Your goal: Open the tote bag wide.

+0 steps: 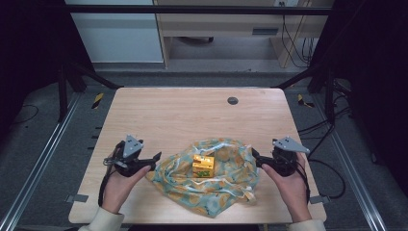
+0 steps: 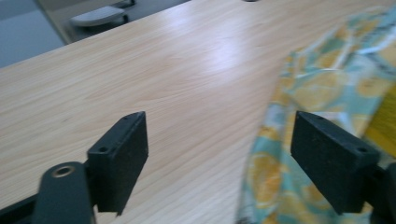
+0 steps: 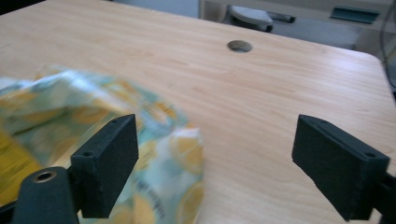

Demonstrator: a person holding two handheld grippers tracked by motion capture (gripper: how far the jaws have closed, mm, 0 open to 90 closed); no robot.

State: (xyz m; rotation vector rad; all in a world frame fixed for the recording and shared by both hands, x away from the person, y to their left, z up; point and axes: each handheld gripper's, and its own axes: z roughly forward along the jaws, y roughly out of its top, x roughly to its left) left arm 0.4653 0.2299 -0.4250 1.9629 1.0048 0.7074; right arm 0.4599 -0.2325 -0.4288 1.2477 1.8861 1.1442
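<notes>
The cloth [image 1: 211, 175] is flanked closely by left gripper [image 1: 156, 157] and right gripper [image 1: 254, 158], both wide open and empty.

High view: light falls from above onto the pale wood-grain table top [image 1: 192, 115], evenly lit, no hard glare; surroundings drop off to near black at both sides, dark frame and floor barely readable. Only soft, short shadows under the crumpled teal cloth with yellow lemon print [image 1: 226, 185]. Picture is low-res and slightly soft, fine detail on the small yellow box [image 1: 203, 166] unreadable. Left gripper view: bluish-white sheen on the table top [image 2: 219, 56], cloth [image 2: 322, 93] smeared by motion blur, black jaws fairly sharp. Right gripper view: cloth [image 3: 93, 112] blurred too, cloth edge washed out, far table edge soft, mild sheen on the wood.
</notes>
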